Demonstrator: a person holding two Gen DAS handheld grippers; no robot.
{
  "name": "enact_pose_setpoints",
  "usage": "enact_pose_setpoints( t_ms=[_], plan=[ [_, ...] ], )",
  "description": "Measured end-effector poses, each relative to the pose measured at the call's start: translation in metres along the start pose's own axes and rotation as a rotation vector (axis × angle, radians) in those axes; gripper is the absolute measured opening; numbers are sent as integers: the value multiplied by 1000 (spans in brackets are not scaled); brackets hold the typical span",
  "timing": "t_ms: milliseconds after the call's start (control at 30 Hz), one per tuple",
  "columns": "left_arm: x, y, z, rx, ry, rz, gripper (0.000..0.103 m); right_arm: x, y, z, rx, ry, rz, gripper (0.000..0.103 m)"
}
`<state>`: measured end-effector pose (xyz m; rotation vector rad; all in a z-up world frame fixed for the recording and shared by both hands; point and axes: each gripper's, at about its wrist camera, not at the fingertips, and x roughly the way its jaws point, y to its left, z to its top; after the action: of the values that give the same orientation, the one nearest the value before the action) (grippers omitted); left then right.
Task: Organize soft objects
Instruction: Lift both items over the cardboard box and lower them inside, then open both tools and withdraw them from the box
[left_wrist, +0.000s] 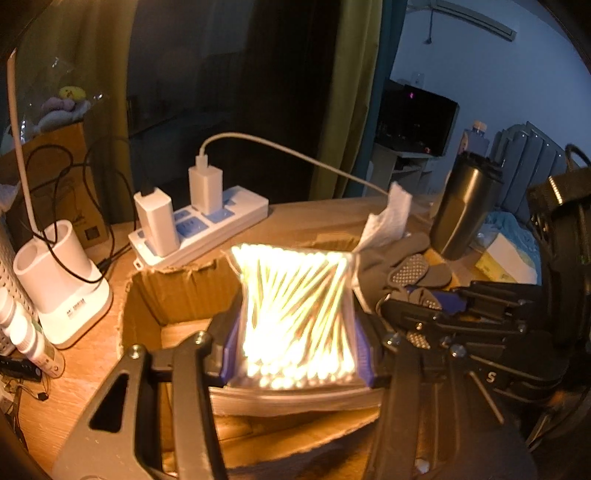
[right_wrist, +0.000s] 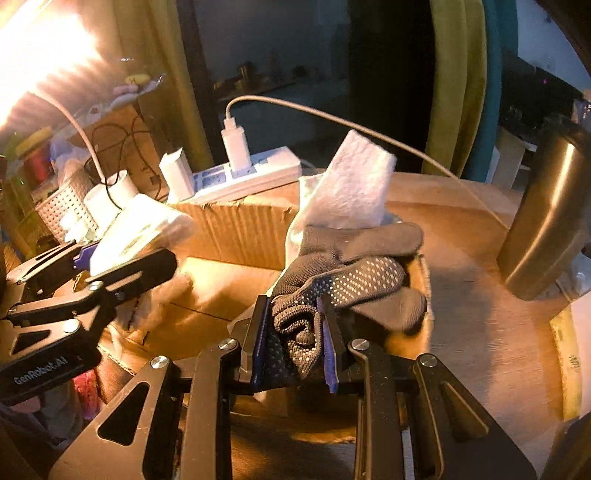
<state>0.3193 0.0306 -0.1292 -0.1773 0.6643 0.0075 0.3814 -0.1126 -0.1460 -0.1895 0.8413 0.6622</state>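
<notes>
left claw (left_wrist: 295, 354) pinches swab bag (left_wrist: 295, 314) upright, swabs running vertically.

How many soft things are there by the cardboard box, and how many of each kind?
Bags of cotton swabs: 1, held in the left tool
Dotted grey gloves: 1 bundle, held in the right tool
White tissue packs: 1
Total: 3

Both wrist views look closely forward over the shared cardboard box (left_wrist: 177, 295) (right_wrist: 236, 229).
</notes>
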Motion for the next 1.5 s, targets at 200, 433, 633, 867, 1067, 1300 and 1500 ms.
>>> enact_pose_setpoints(
  t_ms=[200, 433, 633, 867, 1067, 1300, 1500],
  plan=[
    [7, 3, -2, -7, 31, 6, 51, 9, 10, -1, -18, 36, 10, 27],
    [9, 5, -1, -9, 51, 21, 53, -6, 11, -2, -4, 10, 10, 33],
    [-4, 4, 3, -15, 20, 20, 69, -24, 10, -2, 4, -30, 1, 51],
    [-29, 7, 5, -18, -23, 39, 69, -47, 11, -4, 9, -73, -15, 51],
    [-53, 9, 3, -13, -55, 45, 69, -70, 20, -6, 2, -110, -30, 52],
    [-84, 8, 0, -10, -99, 42, 69, -97, 34, -11, -14, -147, -54, 56],
    [-113, 11, -4, -25, -136, 28, 76, -121, 51, -15, -42, -187, -77, 62]
  ],
)
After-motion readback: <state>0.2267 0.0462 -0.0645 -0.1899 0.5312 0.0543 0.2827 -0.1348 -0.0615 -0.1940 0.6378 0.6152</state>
